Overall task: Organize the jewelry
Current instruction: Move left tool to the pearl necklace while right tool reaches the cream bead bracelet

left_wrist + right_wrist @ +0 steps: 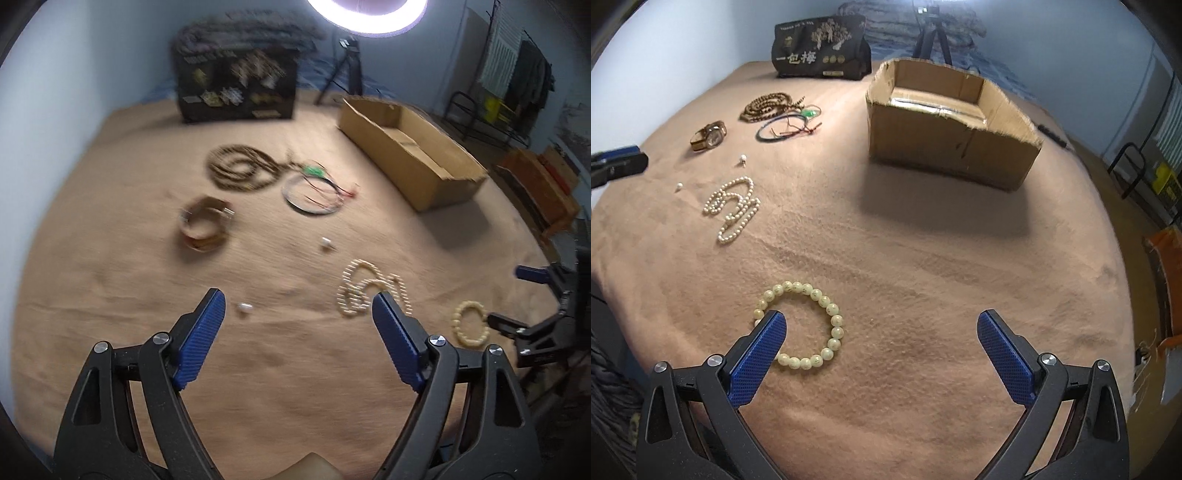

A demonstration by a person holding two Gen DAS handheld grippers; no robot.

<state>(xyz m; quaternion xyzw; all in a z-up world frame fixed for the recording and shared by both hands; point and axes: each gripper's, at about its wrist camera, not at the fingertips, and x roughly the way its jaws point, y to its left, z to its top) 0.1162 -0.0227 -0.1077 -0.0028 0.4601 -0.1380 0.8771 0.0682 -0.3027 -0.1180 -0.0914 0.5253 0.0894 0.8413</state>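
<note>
On the brown cloth lie a cream bead bracelet (833, 332) (458, 321), a pearl necklace (733, 206) (364, 291), two small pearl earrings (244, 307) (327, 242), a gold watch (205, 225) (709, 136), a coil of brown beads (240, 168) and a dark bangle with cords (314, 195). My left gripper (298, 297) is open just above the cloth; one earring lies by its left fingertip and the necklace by its right one. My right gripper (882, 316) is open and empty, its left finger overlapping the bracelet ring.
An open cardboard box (945, 147) (413, 155) stands at the far right of the cloth. A black printed bag (820, 48) and a tripod (929, 33) are at the back. Racks and orange items lie beyond the right edge.
</note>
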